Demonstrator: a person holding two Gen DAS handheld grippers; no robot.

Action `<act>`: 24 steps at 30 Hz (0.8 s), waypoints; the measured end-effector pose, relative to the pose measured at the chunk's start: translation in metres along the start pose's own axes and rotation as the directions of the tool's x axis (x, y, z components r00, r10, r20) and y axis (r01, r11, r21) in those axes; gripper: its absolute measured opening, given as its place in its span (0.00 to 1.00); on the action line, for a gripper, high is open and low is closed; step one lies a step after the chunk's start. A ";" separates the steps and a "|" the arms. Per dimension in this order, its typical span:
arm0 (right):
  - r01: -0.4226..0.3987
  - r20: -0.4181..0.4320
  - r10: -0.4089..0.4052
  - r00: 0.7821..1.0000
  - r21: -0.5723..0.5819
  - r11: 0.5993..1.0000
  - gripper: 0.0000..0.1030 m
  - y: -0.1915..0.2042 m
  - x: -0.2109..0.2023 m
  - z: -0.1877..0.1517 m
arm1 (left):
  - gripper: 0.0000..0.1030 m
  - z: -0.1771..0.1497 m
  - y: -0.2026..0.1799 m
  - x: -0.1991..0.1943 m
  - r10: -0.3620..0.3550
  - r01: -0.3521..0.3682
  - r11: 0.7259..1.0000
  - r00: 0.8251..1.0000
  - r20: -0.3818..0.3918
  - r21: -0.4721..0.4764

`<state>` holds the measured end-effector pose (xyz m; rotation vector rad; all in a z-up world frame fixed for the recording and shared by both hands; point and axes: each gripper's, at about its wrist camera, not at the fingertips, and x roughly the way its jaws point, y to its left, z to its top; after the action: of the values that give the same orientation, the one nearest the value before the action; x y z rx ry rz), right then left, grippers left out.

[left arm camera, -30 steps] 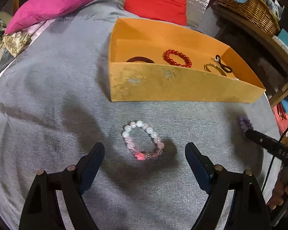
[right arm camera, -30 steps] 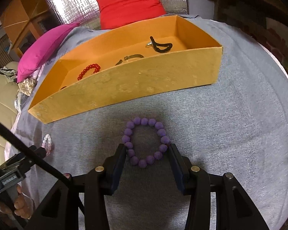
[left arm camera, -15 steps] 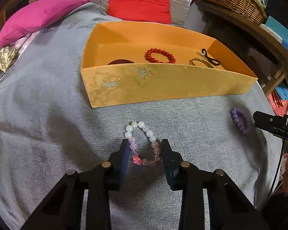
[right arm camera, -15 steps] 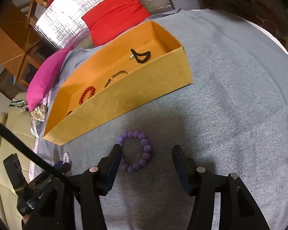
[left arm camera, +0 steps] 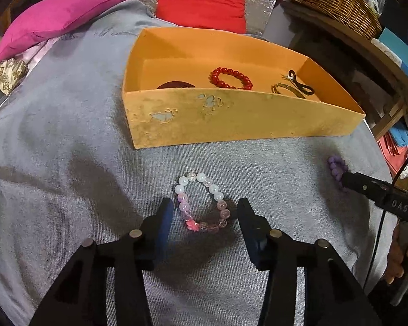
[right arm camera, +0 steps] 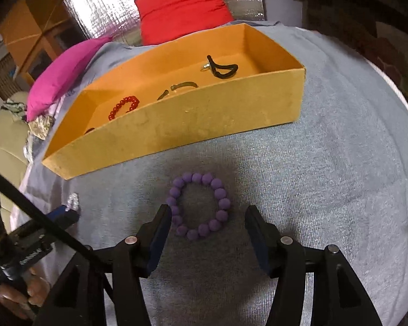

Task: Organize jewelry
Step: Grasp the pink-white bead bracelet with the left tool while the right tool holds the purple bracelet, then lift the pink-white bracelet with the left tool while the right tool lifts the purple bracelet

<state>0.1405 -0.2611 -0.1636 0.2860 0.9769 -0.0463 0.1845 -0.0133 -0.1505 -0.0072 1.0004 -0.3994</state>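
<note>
Pink and white beads (left arm camera: pixel 201 203) lie flat on the grey cloth (left arm camera: pixel 68 163), right between my left gripper's (left arm camera: pixel 205 212) fingers. Jaws are spread wide, a gap on each side, nothing touching as far as I can see. Same deal on the right: purple beads (right arm camera: pixel 200 206) sit between the right gripper's (right arm camera: pixel 208 218) open fingers, and the left finger (right arm camera: pixel 160 225) looks just about against them, though I can't tell if it's real contact. Orange box (left arm camera: pixel 231 125) sits just past both, holding red beads (left arm camera: pixel 231 78) and a black loop (left arm camera: pixel 300 82).
</note>
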 end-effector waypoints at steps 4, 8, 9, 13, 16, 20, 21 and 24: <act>0.045 0.012 -0.044 0.999 -0.073 0.996 0.58 0.011 0.002 -0.004 | 0.49 -0.002 0.000 -0.001 0.004 -0.004 1.000 1.000 0.002 0.004; 0.095 0.035 -0.092 0.995 -0.121 0.988 0.42 0.018 0.002 -0.006 | 0.49 -0.003 -0.001 0.000 0.010 -0.010 1.000 1.000 0.007 0.019; 0.096 0.037 -0.092 0.995 -0.119 0.988 0.41 0.017 0.002 -0.006 | 0.47 -0.004 -0.001 0.000 0.011 -0.011 1.000 1.000 0.011 0.022; 0.090 0.039 -0.086 0.995 -0.096 0.991 0.33 0.012 0.000 -0.003 | 0.34 -0.004 -0.003 0.002 0.020 -0.021 0.999 1.000 0.016 0.033; 0.078 0.038 -0.075 0.996 -0.083 0.993 0.30 0.009 -0.002 -0.003 | 0.24 -0.004 -0.004 0.002 0.012 -0.013 0.999 1.000 0.019 0.037; 0.046 0.031 -0.044 0.999 -0.052 0.998 0.30 0.003 -0.005 -0.002 | 0.14 -0.005 -0.009 0.001 -0.003 0.002 0.998 1.000 0.023 0.060; 0.038 0.030 -0.037 0.999 -0.045 0.998 0.30 0.001 -0.005 -0.002 | 0.13 -0.005 -0.010 0.001 -0.016 0.015 0.998 1.000 0.025 0.066; 0.014 0.020 -0.013 1.000 -0.023 1.000 0.31 -0.004 -0.006 0.000 | 0.12 -0.006 -0.015 -0.001 -0.035 0.033 0.996 0.999 0.025 0.081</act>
<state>0.1360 -0.2658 -0.1593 0.2576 0.9589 -0.0504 0.1744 -0.0257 -0.1504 0.0431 0.9584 -0.4698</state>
